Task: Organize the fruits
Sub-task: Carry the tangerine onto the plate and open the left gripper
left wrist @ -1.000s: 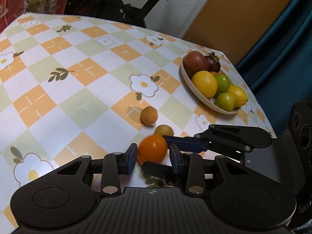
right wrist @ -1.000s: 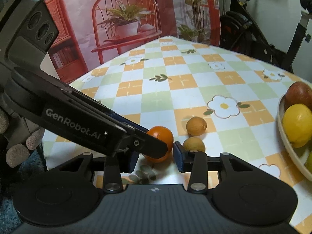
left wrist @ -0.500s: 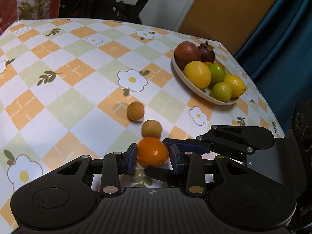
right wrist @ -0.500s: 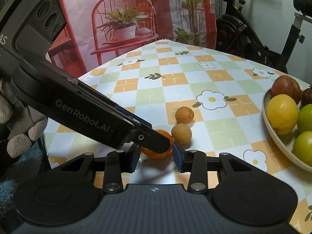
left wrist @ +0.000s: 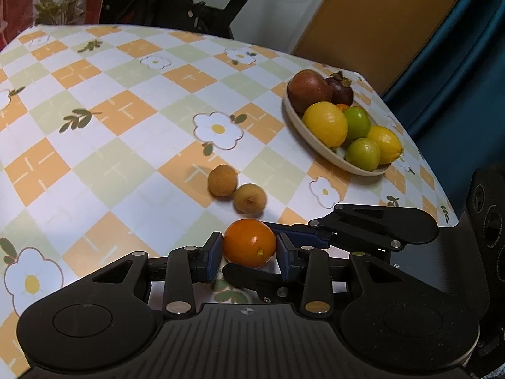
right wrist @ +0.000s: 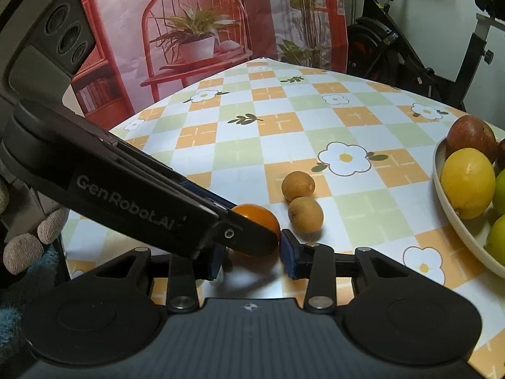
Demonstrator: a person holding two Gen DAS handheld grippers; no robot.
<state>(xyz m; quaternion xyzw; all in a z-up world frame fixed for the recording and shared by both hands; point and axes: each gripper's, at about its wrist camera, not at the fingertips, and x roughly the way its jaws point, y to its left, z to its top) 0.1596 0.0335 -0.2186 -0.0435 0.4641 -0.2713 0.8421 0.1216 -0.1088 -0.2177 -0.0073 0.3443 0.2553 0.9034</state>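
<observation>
Left wrist view is showing a shallow cream oval dish [left wrist: 318, 140] sitting near the far right edge of the table. It is holding a reddish-brown round fruit [left wrist: 309, 90], a dark purple mangosteen [left wrist: 342, 90], two yellow lemons [left wrist: 325, 123], two green limes [left wrist: 363, 153] and a sliver of something orange between them; the dish is looking nearly full.

Close in, the left gripper [left wrist: 249, 254] is pressing its blue pads against both sides of a small glossy orange [left wrist: 249, 246], grasping it just above the cloth. The right gripper [right wrist: 252, 255] is reaching in from the right side around the same orange [right wrist: 257, 218]; its right pad is sitting at the fruit's edge, but the left gripper's black finger is covering the other side, so I cannot tell whether it is gripping or released.

Two small tan round fruits [left wrist: 222, 180] are lying side by side, touching, just beyond the orange, between it and the dish. The stretch of cloth to the left is lying open, and the table edge is running close behind the dish.

Covering the table is a glossy checked cloth [left wrist: 110, 120] in orange, pale green and white with daisy prints. An exercise bike [right wrist: 419, 41] is standing beyond the table, beside a red backdrop picturing a chair and potted plant [right wrist: 192, 38].
</observation>
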